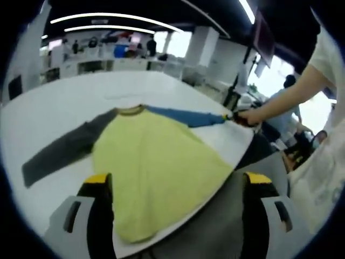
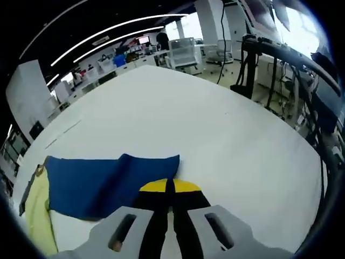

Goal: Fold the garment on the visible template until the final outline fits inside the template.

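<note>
Tongs status, as I read it from my station: the left tongs (image 1: 180,181) stand spread wide, their yellow-tipped jaws hovering above the hem end of the garment (image 1: 156,167) and gripping nothing. The right tongs (image 2: 170,186) have their jaws pressed together, the tips sitting at the cuff edge of the blue sleeve (image 2: 110,181); I cannot tell from the right gripper view whether cloth is pinched between them. In the left gripper view I see the right tongs at the far end of the same blue sleeve, held by a person's hand (image 1: 252,115), with the sleeve drawn out straight.

The garment lies flat on the white counter (image 1: 64,97). Its body is yellow, its collar points away from the left tongs, and its grey sleeve (image 1: 62,151) stretches out to the opposite side. The hem reaches the counter's near edge.
</note>
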Tool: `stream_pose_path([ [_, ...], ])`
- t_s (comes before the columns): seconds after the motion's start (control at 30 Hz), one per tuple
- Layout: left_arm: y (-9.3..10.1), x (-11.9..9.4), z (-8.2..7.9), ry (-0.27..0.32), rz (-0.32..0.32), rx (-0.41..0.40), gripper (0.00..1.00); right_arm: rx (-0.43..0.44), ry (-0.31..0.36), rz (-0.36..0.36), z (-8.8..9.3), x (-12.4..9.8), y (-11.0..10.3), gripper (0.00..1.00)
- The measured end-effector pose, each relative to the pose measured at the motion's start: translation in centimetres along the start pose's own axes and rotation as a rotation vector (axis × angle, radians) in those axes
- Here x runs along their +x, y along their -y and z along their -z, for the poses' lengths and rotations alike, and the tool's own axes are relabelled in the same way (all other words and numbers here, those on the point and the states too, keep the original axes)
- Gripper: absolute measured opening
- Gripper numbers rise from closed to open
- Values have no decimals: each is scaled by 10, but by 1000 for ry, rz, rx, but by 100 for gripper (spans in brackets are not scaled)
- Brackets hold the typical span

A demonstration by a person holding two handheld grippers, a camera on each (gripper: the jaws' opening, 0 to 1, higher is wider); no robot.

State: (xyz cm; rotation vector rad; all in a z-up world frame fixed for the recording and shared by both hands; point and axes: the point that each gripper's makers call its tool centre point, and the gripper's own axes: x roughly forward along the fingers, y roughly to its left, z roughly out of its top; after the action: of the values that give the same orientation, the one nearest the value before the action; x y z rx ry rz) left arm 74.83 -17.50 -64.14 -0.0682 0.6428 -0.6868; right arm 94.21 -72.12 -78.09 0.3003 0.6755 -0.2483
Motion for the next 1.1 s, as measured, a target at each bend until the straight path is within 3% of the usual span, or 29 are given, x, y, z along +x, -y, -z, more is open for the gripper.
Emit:
stream_pose_path([
  [0.1, 1, 1, 0, -2, 4, 0, 97, 19, 19, -13, -5, -10, -6, 1],
  [0.2, 1, 1, -1, 2, 6, -1, 97, 102, 64, -45, -17, -22, -13, 1],
  [0.37, 2, 2, -3, 17, 10, -4, 97, 148, 110, -109, -40, -37, -20, 1],
  [0.67, 7, -1, -3, 38, 27, -7, 97, 146, 190, -214, -79, -64, -50, 1],
  [0.83, 3, -7, -2, 51, 22, -12, 97, 157, 234, -270, -103, -89, -85, 1],
  [1.1, -1, -15, 0, 69, 6, -22, 95, 170, 275, -293, -134, -98, -91, 1],
])
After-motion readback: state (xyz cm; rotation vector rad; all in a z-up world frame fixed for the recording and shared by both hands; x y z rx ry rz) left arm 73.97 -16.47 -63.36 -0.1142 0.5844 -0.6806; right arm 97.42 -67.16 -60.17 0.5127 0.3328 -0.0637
